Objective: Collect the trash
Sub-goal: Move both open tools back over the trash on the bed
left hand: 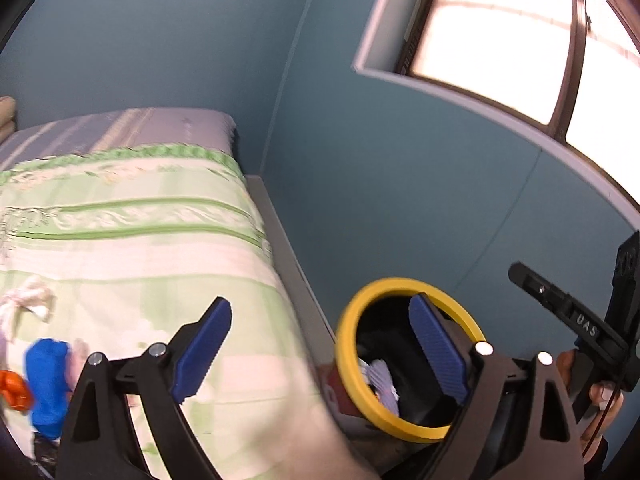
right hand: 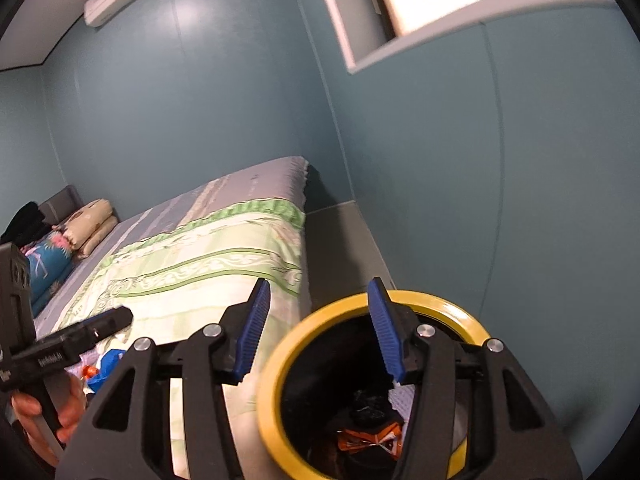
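So the bin [right hand: 276, 364], yellow rim, sits on the floor just beside the bed [right hand: 208, 276], and it's already got stuff in it: a crumpled orange wrapper [right hand: 368, 438] and some white paper [left hand: 382, 380]. Not done though, I'd say. The left view shows more trash on the bed: a white wad [left hand: 28, 300], something blue [left hand: 46, 376], an orange bit [left hand: 14, 390]. The right view only half catches those but sees deeper into the bin. Left gripper [left hand: 320, 354] has jaws spread wide, nothing in them; right gripper [right hand: 320, 332] is partly open, empty too.
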Demonstrator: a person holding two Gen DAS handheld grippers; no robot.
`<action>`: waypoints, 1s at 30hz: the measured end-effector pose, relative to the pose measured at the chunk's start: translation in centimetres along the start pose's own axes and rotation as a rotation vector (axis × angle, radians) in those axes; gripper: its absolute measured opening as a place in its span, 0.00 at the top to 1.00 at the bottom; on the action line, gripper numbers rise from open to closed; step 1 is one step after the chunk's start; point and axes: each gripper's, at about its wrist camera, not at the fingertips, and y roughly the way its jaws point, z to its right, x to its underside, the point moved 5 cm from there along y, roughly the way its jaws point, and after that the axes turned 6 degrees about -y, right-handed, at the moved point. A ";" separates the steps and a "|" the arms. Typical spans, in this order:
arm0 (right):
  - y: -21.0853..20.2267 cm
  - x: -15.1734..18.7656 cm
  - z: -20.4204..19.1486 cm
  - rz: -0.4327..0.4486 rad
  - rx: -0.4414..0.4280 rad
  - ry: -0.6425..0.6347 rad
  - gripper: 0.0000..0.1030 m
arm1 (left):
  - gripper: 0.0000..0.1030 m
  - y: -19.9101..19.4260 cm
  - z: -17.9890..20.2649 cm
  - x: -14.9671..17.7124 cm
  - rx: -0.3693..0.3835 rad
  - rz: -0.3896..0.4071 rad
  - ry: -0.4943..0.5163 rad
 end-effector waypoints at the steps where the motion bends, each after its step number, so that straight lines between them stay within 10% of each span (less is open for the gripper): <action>1: -0.1 -0.2 -0.9 0.003 -0.012 -0.013 0.52 | 0.14 -0.7 -0.4 -0.4 -0.009 0.013 -0.005; 30: -2.0 -0.8 -21.9 0.041 -0.312 -0.293 0.32 | 0.08 -21.2 -17.1 -1.7 -0.364 0.242 -0.133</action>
